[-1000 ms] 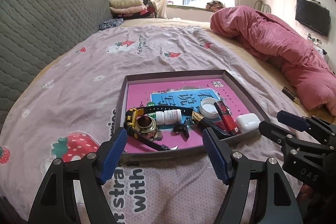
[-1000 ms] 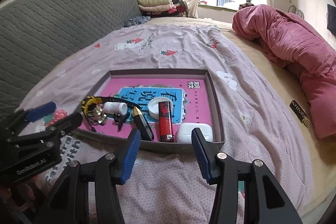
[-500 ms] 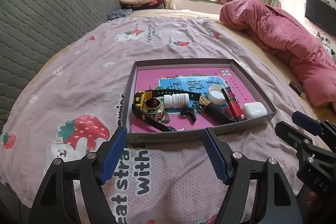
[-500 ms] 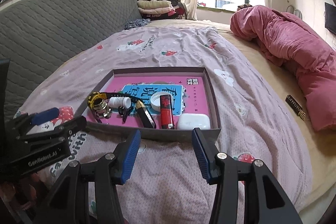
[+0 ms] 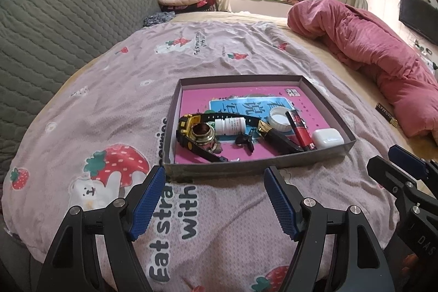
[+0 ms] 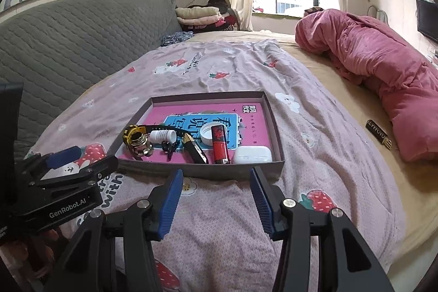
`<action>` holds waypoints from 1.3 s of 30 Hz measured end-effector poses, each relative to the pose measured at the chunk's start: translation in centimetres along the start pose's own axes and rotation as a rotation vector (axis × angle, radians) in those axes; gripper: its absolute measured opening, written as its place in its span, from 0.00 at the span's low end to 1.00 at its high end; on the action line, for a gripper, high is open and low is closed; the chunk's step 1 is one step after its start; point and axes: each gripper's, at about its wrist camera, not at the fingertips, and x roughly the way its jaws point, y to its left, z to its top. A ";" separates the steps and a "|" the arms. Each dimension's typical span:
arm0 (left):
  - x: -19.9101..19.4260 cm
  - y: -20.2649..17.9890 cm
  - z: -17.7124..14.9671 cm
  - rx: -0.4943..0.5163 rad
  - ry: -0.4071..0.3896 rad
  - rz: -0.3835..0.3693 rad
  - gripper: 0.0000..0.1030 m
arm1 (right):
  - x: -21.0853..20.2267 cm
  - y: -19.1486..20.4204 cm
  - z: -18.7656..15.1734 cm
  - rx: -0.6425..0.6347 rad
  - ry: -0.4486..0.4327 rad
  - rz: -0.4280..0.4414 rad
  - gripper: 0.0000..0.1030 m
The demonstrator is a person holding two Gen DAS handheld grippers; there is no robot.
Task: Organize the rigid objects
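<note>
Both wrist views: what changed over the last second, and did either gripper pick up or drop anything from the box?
Both grippers drew back from the shallow box: it now sits farther ahead and more bedspread shows before it. The left gripper and right gripper stayed open and empty; nothing was picked up or dropped. The watch, pill bottle, red lighter and white earbud case lie as before.

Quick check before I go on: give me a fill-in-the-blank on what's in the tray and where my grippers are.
1. The white earbud case lies in the tray's near ____ corner.
2. The red lighter lies between the earbud case and the ____ lighter.
3. Both the left gripper and the right gripper hold ____.
4. The small black item on the beige sheet lies ____ the tray.

Missing words: right; black; nothing; outside
</note>
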 end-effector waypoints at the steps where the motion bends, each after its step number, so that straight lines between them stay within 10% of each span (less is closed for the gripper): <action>1: -0.1 0.0 -0.1 -0.007 0.006 -0.004 0.73 | -0.1 -0.1 -0.1 0.001 -0.002 0.000 0.49; 39: 3.1 -0.3 -3.3 -0.018 0.107 0.010 0.73 | 4.4 0.2 -4.4 -0.043 0.096 -0.049 0.49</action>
